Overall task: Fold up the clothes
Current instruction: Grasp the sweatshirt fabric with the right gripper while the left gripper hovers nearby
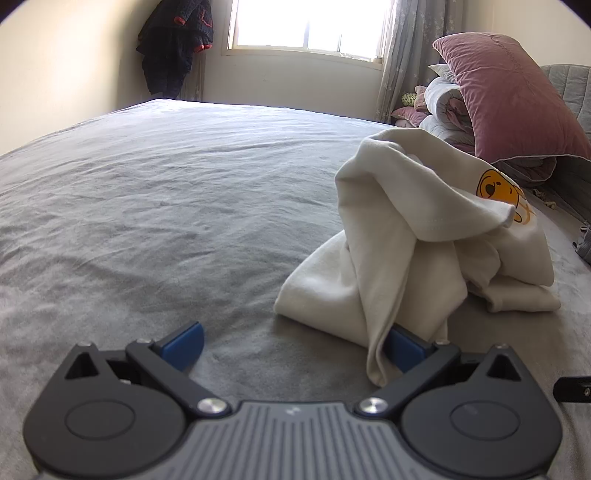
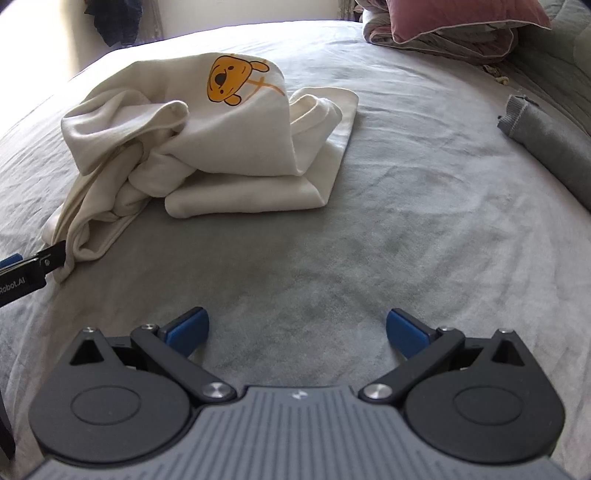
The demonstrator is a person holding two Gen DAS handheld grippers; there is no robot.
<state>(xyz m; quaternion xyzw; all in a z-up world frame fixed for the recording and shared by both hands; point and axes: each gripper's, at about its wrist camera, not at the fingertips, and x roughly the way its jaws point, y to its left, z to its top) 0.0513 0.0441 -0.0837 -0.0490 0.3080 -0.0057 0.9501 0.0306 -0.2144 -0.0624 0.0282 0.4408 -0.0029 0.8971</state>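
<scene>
A pink pillow (image 1: 513, 96) leans on rolled bedding (image 1: 448, 107) by the curtained window (image 1: 306, 26) (dark clothes (image 1: 173, 44) hang beside it).

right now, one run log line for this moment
left gripper open, cloth draped on finger | right gripper open, empty | cream shirt crumpled on bed

A: Item one, position?
B: Garment (image 2: 207, 147) lies heaped on the bed (image 2: 369, 240), ahead-left of the right tongs (image 2: 297, 334).
A: Item two?
B: Pillow (image 1: 513, 96) rests on folded bedding (image 1: 448, 110), behind the garment, by the window (image 1: 310, 26).
</scene>
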